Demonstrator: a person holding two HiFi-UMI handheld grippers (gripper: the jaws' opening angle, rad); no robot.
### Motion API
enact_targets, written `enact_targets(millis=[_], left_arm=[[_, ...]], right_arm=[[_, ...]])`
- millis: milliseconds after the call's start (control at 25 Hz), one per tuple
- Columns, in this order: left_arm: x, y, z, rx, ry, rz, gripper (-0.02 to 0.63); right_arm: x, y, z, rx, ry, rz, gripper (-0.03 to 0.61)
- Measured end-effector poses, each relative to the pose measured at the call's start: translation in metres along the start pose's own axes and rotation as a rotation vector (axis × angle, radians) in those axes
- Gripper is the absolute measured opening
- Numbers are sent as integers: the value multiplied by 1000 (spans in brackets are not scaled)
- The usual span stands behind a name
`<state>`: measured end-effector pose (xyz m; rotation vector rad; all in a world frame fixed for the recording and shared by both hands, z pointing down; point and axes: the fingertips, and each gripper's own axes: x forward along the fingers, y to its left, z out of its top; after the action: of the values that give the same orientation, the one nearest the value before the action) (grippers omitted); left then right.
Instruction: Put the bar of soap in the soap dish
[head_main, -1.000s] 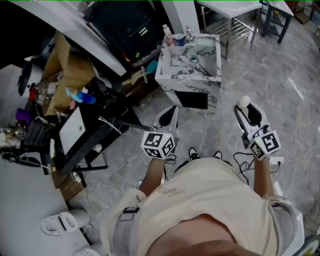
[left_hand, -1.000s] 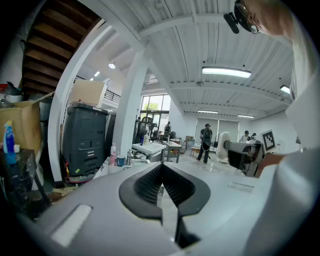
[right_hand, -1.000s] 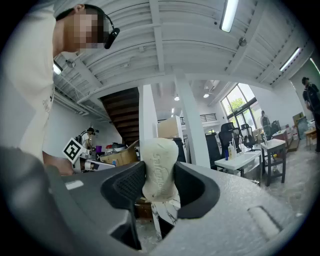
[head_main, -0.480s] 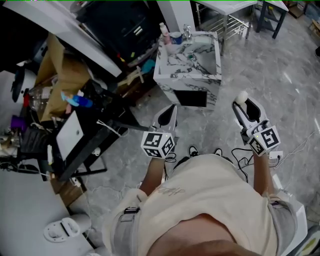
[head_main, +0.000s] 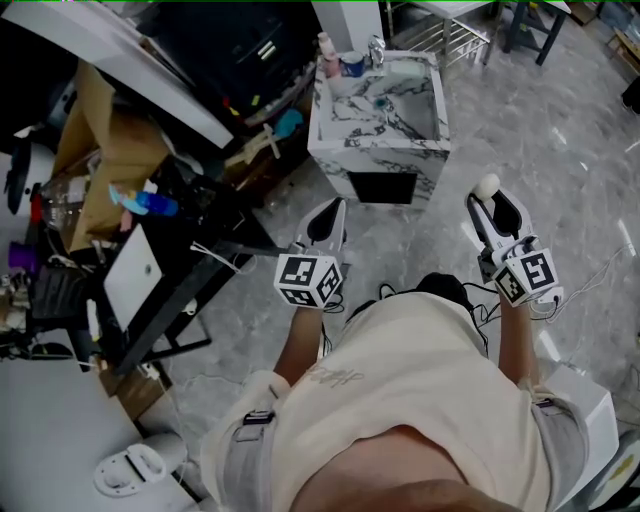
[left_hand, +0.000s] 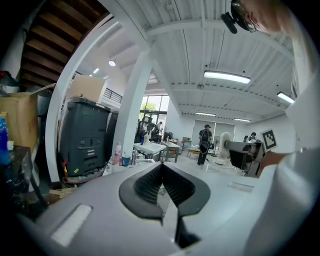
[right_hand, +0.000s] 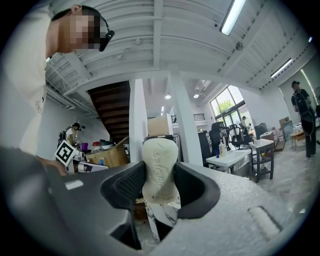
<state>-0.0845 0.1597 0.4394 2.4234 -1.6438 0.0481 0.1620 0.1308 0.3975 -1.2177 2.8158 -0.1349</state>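
Note:
In the head view my right gripper (head_main: 487, 196) is shut on a pale, oval bar of soap (head_main: 487, 185) that sticks up between its pads. In the right gripper view the soap (right_hand: 159, 169) stands upright and is pinched by both pads. My left gripper (head_main: 334, 208) is shut and holds nothing; its pads meet in the left gripper view (left_hand: 161, 172). Both grippers hang over the floor, short of a marble washstand (head_main: 375, 150). Its top carries a basin, a pink bottle (head_main: 327, 50), a blue cup (head_main: 350, 63) and a tap. I cannot make out a soap dish.
A dark rack (head_main: 190, 270) crowded with a cardboard box, a blue bottle (head_main: 145, 203) and a laptop stands along the left. Cables (head_main: 590, 290) trail on the grey floor at right. A metal-framed table (head_main: 450, 30) stands beyond the washstand. A white unit (head_main: 580, 400) sits behind my right arm.
The person has stepped forward, so both grippers have come closer to the washstand. The right gripper has kept the soap and the left has stayed shut.

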Motion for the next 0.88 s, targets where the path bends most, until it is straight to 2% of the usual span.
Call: enact_targets(millis=[240, 440, 720, 880], left_arm=[[11, 29, -3, -29, 2, 10, 17], [37, 41, -4, -101, -4, 8, 17], [75, 75, 5, -37, 50, 32, 17], [116, 100, 21, 4, 73, 46, 17]], right_arm=[[21, 0, -4, -9, 43, -5, 186], [50, -11, -19, 16, 77, 19, 186], [126, -40, -34, 68, 73, 69, 186], [172, -67, -32, 59, 48, 83, 186]])
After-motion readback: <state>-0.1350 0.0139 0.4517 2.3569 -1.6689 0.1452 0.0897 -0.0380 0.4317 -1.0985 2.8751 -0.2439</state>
